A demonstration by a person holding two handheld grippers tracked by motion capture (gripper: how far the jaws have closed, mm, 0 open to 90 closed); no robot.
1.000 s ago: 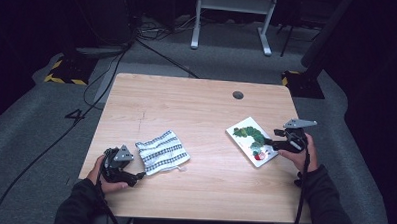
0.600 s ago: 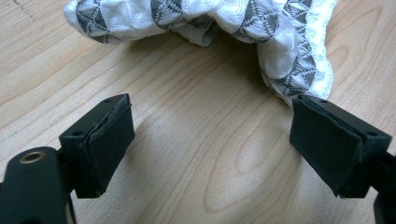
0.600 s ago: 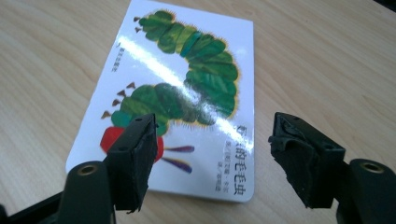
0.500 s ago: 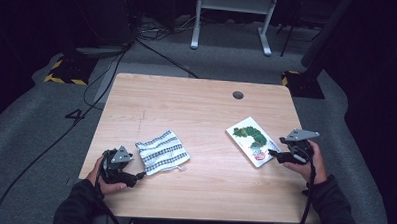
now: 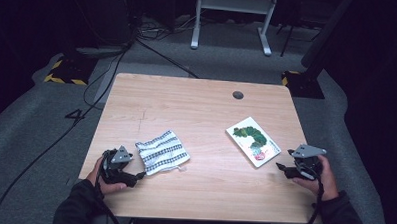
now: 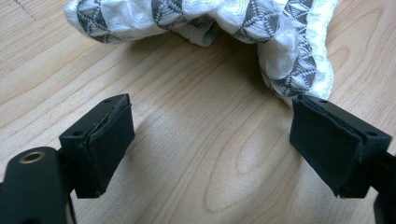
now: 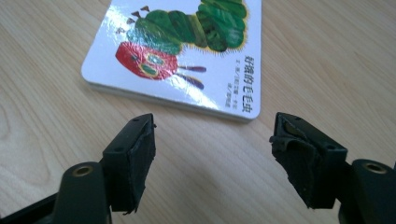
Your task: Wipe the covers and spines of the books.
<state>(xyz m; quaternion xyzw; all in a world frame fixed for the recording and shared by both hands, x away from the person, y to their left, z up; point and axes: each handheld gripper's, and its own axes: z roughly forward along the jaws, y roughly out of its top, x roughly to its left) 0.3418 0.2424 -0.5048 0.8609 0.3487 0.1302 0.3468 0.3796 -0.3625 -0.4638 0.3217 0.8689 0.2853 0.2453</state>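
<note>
1. Since earlier: right gripper drawn back from book toward lower right, jaws just opening, empty.
2. Left gripper released, beside cloth, lower left.
3. Book likely stiff, glossy, slippery: best pinched at near edge.

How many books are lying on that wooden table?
1. The caterpillar picture book lies flat on the table's right side, just ahead of the right tongs; a cloth lies left.

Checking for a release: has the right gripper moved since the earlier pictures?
Yes. The right gripper has drawn back off the book toward the table's near right edge, its jaws just opening with nothing between them.
</note>
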